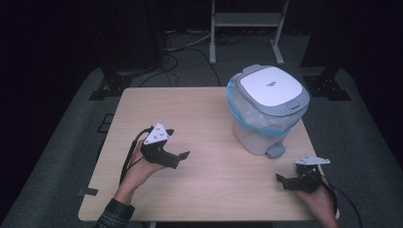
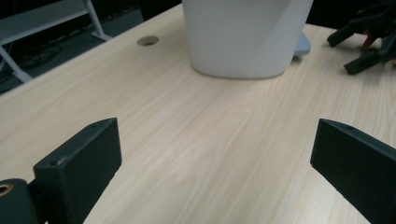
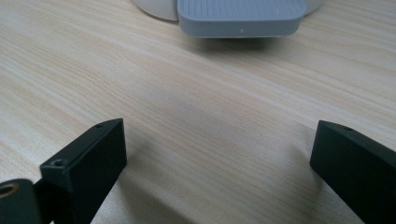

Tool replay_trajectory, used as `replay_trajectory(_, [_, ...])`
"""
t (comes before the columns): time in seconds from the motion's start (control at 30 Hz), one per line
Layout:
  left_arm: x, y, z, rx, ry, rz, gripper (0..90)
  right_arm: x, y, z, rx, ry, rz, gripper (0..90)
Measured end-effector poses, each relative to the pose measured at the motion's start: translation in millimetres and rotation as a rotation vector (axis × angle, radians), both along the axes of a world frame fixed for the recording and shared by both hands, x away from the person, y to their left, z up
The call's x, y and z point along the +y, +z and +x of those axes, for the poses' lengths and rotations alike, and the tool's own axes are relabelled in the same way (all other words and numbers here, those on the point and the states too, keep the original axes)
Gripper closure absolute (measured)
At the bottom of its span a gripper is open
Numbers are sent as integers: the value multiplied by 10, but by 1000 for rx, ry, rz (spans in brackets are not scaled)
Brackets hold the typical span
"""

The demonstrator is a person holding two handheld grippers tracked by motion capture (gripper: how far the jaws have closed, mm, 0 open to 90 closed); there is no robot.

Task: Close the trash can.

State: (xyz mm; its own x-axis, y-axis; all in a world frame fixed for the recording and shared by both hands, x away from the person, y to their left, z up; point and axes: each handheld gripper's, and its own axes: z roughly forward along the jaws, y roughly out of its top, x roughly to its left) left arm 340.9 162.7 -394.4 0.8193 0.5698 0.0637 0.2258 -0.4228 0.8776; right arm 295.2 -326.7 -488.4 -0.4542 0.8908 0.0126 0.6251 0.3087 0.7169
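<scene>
While both grippers gape, right gripper (image 1: 281,179) faces pedal (image 3: 240,17) — apart.

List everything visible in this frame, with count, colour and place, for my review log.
pedal bin: one, white body, grey lid shut, on the table's far right.
bin liner: one, blue, folded over the bin's rim.
foot pedal: one, grey, at the bin's base, facing the right gripper.
table: one, light wood.
metal stand: one, grey, on the floor behind.
left gripper: black, open, near left.
right gripper: black, open, near right.
</scene>
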Motion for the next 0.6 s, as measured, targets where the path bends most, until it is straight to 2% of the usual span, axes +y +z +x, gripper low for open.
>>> replay_trajectory(0.17, [106,-183,-52,30,22,8,10,1,0,0,0,-1,1,26])
replay_trajectory(0.37, [202,-388,-94,65,50,39,10,0,1,0,0,0,0,26])
replay_trajectory(0.6, [266,-546,-130,96,67,75,10,0,0,0,-1,0,0,26])
